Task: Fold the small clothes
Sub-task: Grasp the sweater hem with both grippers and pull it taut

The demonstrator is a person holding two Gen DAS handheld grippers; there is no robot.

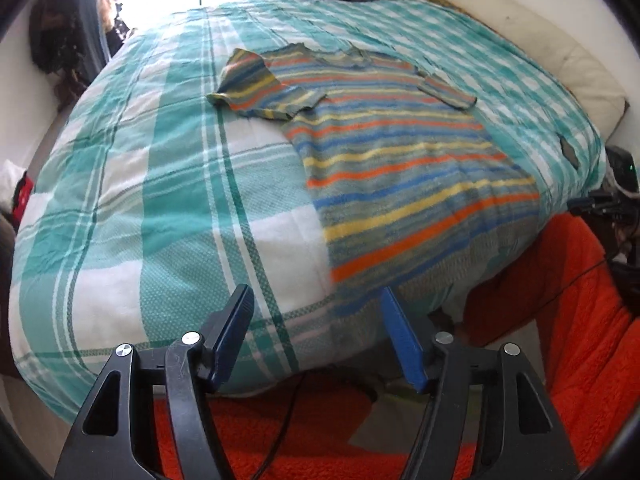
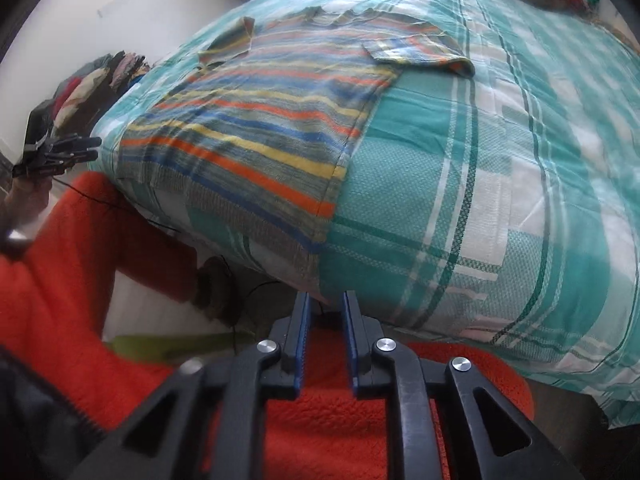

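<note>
Left wrist view: the left claw [image 1: 316, 300] hangs over the near edge of the bed [image 1: 160, 184], and its two blue fingers [image 1: 234, 332] stand wide apart with nothing between them. The right finger tip is just beside the lower hem of the striped shirt [image 1: 400, 168], but I cannot tell if it touches the cloth. The shirt lies flat on the green and white checked bed cover, towards the right side of the bed, with its hem hanging a little over the near edge. Its stripes are orange, yellow, blue and grey-green. One short sleeve [image 1: 256, 88] is folded in over the chest; the other sleeve [image 1: 448, 92] lies spread out to the right. Below the bed edge there is orange fleece clothing [image 1: 580, 320] of the person.

In the right wrist view the right claw [image 2: 326, 300] is also at the near edge of the bed, below the corner of the shirt [image 2: 256, 132]. Its fingers [image 2: 301, 340] are close together, with only a narrow gap, and they hold nothing. At the far left of this view the other claw appears small and dark [image 2: 60, 152] beside the bed. The person's orange sleeve [image 2: 60, 260] fills the lower left.
</note>
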